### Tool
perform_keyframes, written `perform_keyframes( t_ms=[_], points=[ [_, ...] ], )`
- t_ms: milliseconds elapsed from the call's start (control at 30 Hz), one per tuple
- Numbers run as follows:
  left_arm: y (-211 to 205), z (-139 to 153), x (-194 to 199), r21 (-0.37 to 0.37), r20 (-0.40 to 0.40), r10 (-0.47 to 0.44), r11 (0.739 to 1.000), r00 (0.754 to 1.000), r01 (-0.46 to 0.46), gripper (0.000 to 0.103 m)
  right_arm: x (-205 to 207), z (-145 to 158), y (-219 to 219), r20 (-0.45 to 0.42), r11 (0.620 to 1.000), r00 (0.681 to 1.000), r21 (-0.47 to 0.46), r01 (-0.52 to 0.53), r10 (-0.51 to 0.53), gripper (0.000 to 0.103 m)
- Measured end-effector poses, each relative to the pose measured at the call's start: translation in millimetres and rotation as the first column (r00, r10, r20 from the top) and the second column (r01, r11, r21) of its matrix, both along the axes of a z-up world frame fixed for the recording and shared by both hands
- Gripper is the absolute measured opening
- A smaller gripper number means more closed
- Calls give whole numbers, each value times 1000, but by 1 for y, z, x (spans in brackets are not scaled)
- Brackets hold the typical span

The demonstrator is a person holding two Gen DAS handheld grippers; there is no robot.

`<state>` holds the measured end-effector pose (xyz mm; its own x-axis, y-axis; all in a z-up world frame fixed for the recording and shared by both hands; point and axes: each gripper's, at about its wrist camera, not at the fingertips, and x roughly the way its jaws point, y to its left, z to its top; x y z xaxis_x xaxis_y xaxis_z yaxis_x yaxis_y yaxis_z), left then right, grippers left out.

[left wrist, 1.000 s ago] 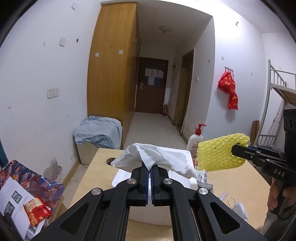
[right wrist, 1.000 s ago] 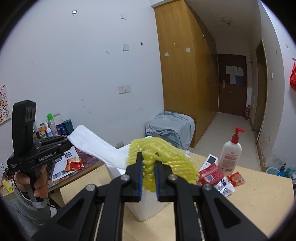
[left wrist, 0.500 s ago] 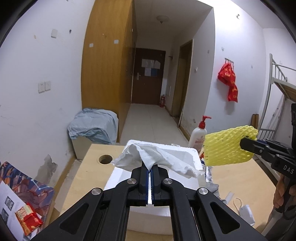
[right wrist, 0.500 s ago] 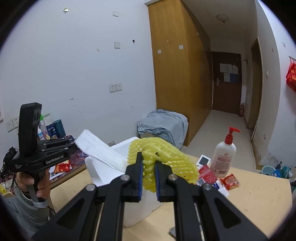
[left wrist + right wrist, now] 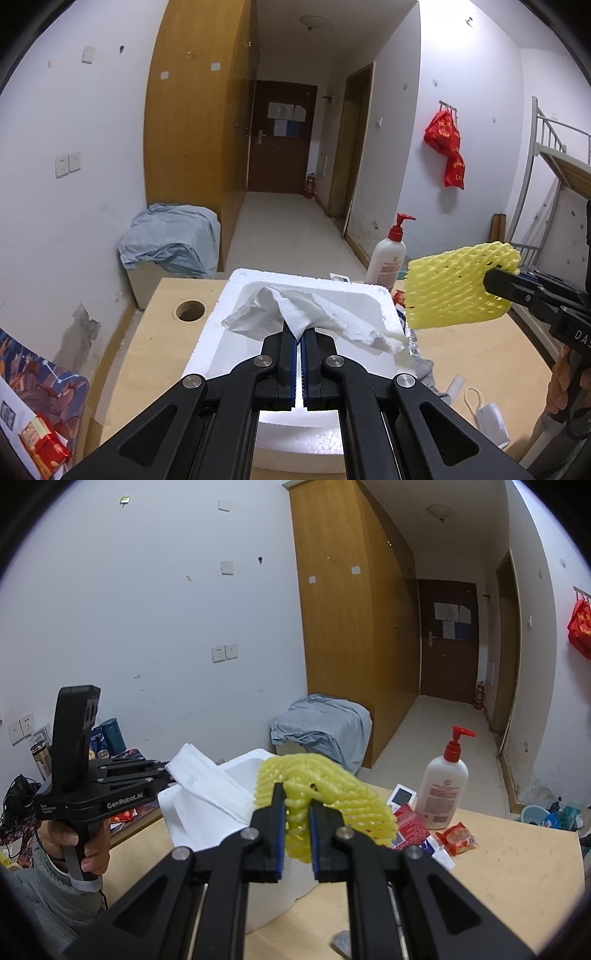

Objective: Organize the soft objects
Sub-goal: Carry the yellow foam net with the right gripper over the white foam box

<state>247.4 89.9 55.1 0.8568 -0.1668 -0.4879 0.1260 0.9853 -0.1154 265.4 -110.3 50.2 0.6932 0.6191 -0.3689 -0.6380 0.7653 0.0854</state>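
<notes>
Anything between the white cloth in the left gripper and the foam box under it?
Nothing visible. The left gripper holds the white cloth right over the foam box, whose cavity looks open below. The yellow foam net in the right gripper hangs off to the right.

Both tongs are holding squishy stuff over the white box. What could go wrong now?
The white cloth is pinched only at its middle by the left tongs, and one end droops past the foam box rim, so it might land half outside. The yellow foam net in the right tongs is springy and may bounce out, perhaps toward the lotion bottle.
</notes>
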Motion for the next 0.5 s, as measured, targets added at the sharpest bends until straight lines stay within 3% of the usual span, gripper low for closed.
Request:
perform_keyframes(
  t_ms=[233, 400, 433, 467, 500],
  points=[
    [4, -2, 6, -8, -1, 0, 1000, 1000, 0, 2, 0, -1, -2, 1, 1000, 1000, 0, 5, -5, 14],
    [12, -1, 8, -12, -13, 31, 999, 999, -31, 12, 1, 0, -3, 2, 1000, 1000, 5, 5, -5, 14],
    [13, -1, 8, -14, -14, 36, 999, 999, -37, 30, 1, 0, -3, 3, 1000, 1000, 4, 6, -6, 14],
    [13, -1, 8, -11, -15, 39, 999, 999, -39, 64, 2, 0, -3, 3, 1000, 1000, 4, 5, -5, 14],
    [13, 0, 8, -7, -17, 39, 999, 999, -39, 79, 1, 0, -3, 3, 1000, 1000, 4, 5, -5, 14]
  ],
)
